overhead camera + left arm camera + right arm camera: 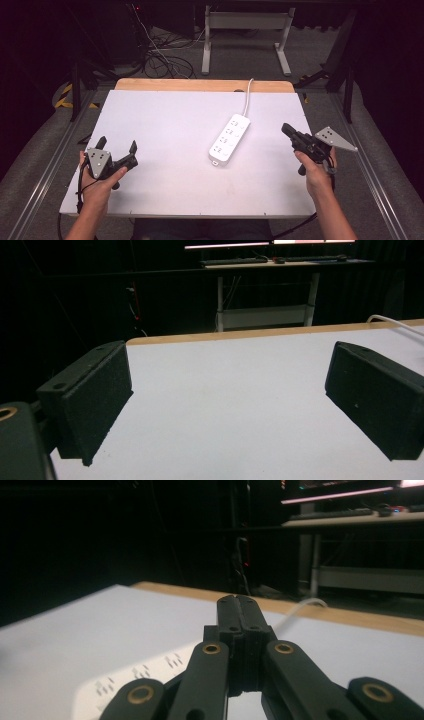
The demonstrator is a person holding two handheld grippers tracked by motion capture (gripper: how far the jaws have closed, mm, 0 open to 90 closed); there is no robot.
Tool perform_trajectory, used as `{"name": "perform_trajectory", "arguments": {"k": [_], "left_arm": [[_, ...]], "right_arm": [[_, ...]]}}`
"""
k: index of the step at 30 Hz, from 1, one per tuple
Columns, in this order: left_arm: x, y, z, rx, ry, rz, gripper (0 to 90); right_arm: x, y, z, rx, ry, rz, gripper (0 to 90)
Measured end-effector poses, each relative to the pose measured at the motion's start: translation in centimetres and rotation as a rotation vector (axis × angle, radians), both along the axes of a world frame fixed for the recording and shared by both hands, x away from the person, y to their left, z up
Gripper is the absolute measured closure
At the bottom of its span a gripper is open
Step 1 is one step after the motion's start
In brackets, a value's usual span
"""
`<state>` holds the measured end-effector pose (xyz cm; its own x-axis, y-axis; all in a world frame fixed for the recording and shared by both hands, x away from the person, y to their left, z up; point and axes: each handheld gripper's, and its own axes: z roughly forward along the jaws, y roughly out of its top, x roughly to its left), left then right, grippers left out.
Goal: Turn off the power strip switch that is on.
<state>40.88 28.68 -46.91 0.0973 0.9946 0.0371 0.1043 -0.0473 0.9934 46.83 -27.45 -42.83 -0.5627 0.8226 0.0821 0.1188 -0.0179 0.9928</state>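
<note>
Left gripper (118, 148) jaws spread; right gripper (286, 129) jaws pressed together. Power strip (229, 139) lies at table (165, 120) centre, 10 o'clock from the right gripper. Likely approach: spread the jaws first, then align across the strip's width.

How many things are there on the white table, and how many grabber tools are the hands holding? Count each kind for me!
Power strips: 1, the white power strip lying on the table.
Grippers: 2, the left gripper with its jaws apart and the right gripper with its jaws pressed together, each held in a hand.
Total: 3 things.
</note>
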Motion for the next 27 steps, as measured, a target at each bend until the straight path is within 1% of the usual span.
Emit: {"name": "perform_trajectory", "arguments": {"k": [2, 4, 7, 11, 14, 16, 17, 18, 19, 20, 21, 23, 24, 27], "left_arm": [[0.0, -0.1, 0.2, -0.004, -0.007, -0.004, 5.4], [0.0, -0.1, 0.3, 0.000, -0.014, -0.008, 5.5], [0.0, -0.2, 0.4, -0.007, -0.015, -0.005, 5.4], [0.1, -0.2, 0.3, 0.002, -0.012, -0.012, 5.5], [0.1, -0.2, 0.3, 0.000, -0.013, -0.012, 5.5], [0.0, -0.1, 0.3, -0.001, -0.014, -0.008, 5.5], [0.0, -0.1, 0.3, -0.002, -0.012, -0.007, 5.5], [-0.1, 0.0, 0.3, 0.000, -0.012, -0.005, 5.5], [-0.1, 0.0, 0.3, -0.005, -0.014, -0.001, 5.5], [-0.1, 0.0, 0.3, -0.007, -0.016, 0.000, 5.5], [-0.1, 0.0, 0.3, -0.006, -0.018, 0.004, 5.4], [-0.1, 0.1, 0.4, 0.001, -0.019, 0.007, 4.8], [-0.1, 0.1, 0.4, -0.002, -0.019, 0.006, 4.8], [-0.2, 0.2, 0.4, -0.004, -0.018, 0.007, 4.8]], "right_arm": [[-0.4, -1.1, -0.3, 0.021, -0.041, -0.041, 90.0], [-0.8, -1.9, -0.8, 0.035, -0.051, -0.069, 90.0], [-0.8, -2.3, -1.5, -0.014, -0.048, -0.081, 90.0], [-0.9, -1.9, -1.6, -0.036, -0.057, -0.066, 90.0], [-0.9, -1.6, -1.7, -0.060, -0.062, -0.059, 90.0], [-0.9, -1.5, -1.8, -0.052, -0.061, -0.053, 90.0], [-0.9, -1.5, -1.7, -0.049, -0.062, -0.049, 83.9], [-0.9, -1.4, -1.7, -0.045, -0.066, -0.052, 71.9], [-0.9, -1.3, -1.7, -0.032, -0.052, -0.060, 61.4], [-0.8, -1.1, -1.6, -0.019, -0.029, -0.064, 48.6], [-0.7, -1.0, -1.5, -0.005, -0.003, -0.073, 40.3], [-0.8, -0.8, -1.4, 0.033, 0.010, -0.076, 25.5], [-0.9, -0.6, -1.3, 0.034, 0.002, -0.082, 17.1], [-1.0, -0.2, -1.0, 0.035, -0.021, -0.082, 4.0]]}}
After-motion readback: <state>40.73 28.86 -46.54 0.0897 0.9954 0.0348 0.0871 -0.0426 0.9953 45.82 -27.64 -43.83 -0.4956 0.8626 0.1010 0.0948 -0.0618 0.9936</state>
